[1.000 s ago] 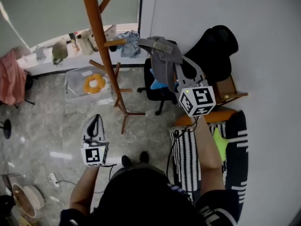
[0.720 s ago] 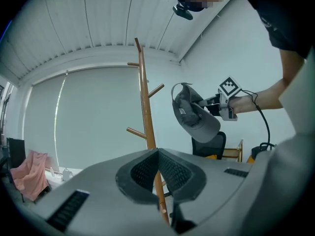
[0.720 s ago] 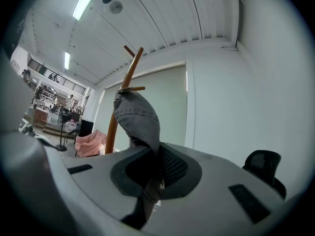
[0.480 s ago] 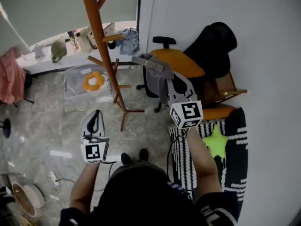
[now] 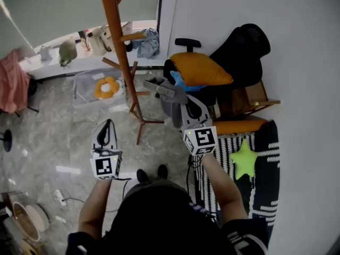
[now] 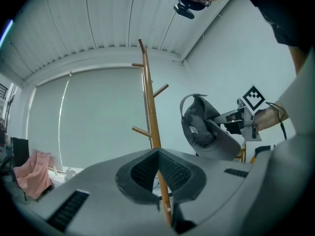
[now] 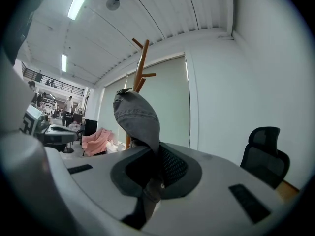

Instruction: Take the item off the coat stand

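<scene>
Holding grey cap (image 5: pixel 166 92) by its edge in your R gripper (image 5: pixel 183 101), jaws clenched on fabric, so it hangs clear of coat stand (image 5: pixel 119 57), beside office chair (image 5: pixel 186 43); L gripper (image 5: pixel 107 125) spare, jaws closed w/ nothing between, kept low.

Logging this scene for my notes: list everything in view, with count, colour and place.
coat stand: one, brown wood, floor ahead
cap: one, grey, off the stand, in the right tool
office chair: one, black, by the wall
cushion: one, orange, on the chair
storage box: one, clear, behind the stand
cloth: one, pink, far left
star: one, green, on striped fabric
left tool: grey, shut, empty
right tool: grey, shut on the cap
</scene>
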A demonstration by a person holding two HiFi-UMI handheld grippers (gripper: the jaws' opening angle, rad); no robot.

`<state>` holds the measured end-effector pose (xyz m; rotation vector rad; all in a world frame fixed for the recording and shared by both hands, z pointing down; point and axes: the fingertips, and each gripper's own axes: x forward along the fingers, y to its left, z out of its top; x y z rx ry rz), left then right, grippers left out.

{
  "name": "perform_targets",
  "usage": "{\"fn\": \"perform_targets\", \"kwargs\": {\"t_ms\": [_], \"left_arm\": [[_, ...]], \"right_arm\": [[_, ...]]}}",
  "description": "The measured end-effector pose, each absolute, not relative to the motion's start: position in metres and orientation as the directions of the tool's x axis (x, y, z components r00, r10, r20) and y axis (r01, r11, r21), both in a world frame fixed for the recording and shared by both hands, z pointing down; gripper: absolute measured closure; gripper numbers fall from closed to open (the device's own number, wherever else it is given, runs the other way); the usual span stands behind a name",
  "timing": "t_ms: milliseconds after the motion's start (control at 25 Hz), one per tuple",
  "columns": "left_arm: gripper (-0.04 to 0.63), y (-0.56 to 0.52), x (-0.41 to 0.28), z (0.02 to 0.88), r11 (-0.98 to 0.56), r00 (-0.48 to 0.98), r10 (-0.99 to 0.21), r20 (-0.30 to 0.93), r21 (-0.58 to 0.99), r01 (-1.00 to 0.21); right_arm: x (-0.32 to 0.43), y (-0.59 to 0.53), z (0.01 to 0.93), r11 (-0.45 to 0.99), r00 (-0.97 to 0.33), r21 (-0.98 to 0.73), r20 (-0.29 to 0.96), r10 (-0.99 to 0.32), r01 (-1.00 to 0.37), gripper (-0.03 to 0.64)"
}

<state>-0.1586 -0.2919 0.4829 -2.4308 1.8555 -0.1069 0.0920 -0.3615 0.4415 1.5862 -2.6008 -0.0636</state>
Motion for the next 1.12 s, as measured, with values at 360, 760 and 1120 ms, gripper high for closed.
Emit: {"fn": "perform_targets", "kwargs": {"t_ms": [360,760,1120], "left_arm": [[0.571,-0.294,-0.174,0.494,-0.229,0.228,-0.973,0.013,-0.1,-0.968],[0.571,-0.289,-0.19,0.506,-0.196,0.195,-0.981,0.017,-0.092,-0.976],[0.571,-0.282,-0.201,0.511,-0.17,0.17,-0.985,0.006,-0.085,-0.982]], "right_arm": [[0.06,-0.343,0.484,0.49,-0.484,0.04,0.109,-0.868,-0.871,0.591],[0.03,-0.324,0.526,0.51,-0.5,0.023,0.171,-0.849,-0.86,0.591],[0.012,-0.318,0.547,0.519,-0.503,0.038,0.2,-0.841,-0.854,0.589]]}}
